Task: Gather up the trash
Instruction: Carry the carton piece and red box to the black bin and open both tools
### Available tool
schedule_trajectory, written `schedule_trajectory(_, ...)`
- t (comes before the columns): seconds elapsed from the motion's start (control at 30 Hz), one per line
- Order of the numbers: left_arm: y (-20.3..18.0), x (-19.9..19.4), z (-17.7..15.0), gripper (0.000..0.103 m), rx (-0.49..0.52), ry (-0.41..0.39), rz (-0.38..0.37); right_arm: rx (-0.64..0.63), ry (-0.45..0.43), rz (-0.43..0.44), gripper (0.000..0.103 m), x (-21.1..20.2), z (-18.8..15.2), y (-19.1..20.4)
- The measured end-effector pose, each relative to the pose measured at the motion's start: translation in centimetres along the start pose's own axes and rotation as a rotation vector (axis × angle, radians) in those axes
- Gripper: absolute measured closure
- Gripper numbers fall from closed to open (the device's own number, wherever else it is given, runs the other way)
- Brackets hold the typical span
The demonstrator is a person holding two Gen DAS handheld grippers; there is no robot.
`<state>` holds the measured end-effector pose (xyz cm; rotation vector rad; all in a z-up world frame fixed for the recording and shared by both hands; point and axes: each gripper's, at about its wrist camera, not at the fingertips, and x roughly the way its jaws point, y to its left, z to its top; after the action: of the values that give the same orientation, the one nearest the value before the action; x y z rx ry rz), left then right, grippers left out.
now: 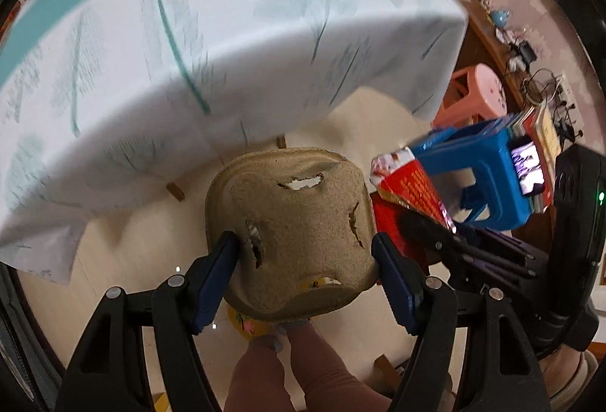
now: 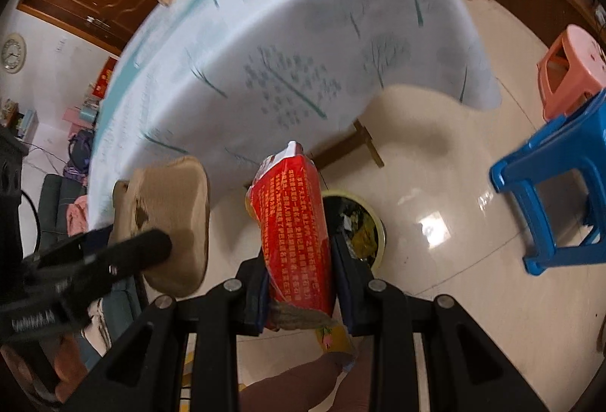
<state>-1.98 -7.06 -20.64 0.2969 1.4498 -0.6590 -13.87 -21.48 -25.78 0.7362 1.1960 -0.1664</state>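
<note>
Gripping a torn brown pulp tray (image 1: 291, 234) across its sides, your left gripper (image 1: 306, 260) holds it in the air, off the table (image 1: 227, 33) edge. Your right gripper (image 2: 299, 283) is clamped on a red packet (image 2: 293, 222), held above the bin (image 2: 360, 222) on the floor beside the table.

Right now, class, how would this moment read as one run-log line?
left gripper: shut on cardboard tray | right gripper: shut on red packet | trash bin: on floor beneath, holding waste
</note>
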Motion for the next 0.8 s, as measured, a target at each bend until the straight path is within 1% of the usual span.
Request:
schedule_trajectory(0.07, 0.9, 2.0, -0.6, 0.032, 0.0, 0.02, -0.001, 0.015, 0.019, -0.012, 0.075, 1.7, -0.6, -0.3)
schedule_trajectory(0.2, 2.8, 6.3, -1.3, 0.032, -0.004, 0.031, 0.008, 0.038, 0.044, -0.033, 0.075, 5.0, -1.5, -1.1)
schedule_trajectory(0.33, 4.7, 10.7, -1.8, 0.032, -0.024, 0.047, 0.017, 0.071, 0.078, -0.064, 0.075, 9.1, -2.4, -2.6)
schedule_trajectory(0.57, 7.4, 17.9, -2.1, 0.032, -0.051, 0.064, 0.015, 0.043, 0.127, -0.109, 0.074, 15.9, -3.5, -4.3)
schedule_trajectory(0.67, 8.1, 20.4, -2.3, 0.032, -0.058, 0.073, 0.007, 0.041, 0.139, -0.118, 0.074, 18.1, -4.0, -5.0)
schedule_trajectory(0.8, 8.4, 22.7, -2.4, 0.032, -0.067, 0.079, 0.021, 0.039, 0.152, -0.127, 0.074, 20.6, -4.4, -5.7)
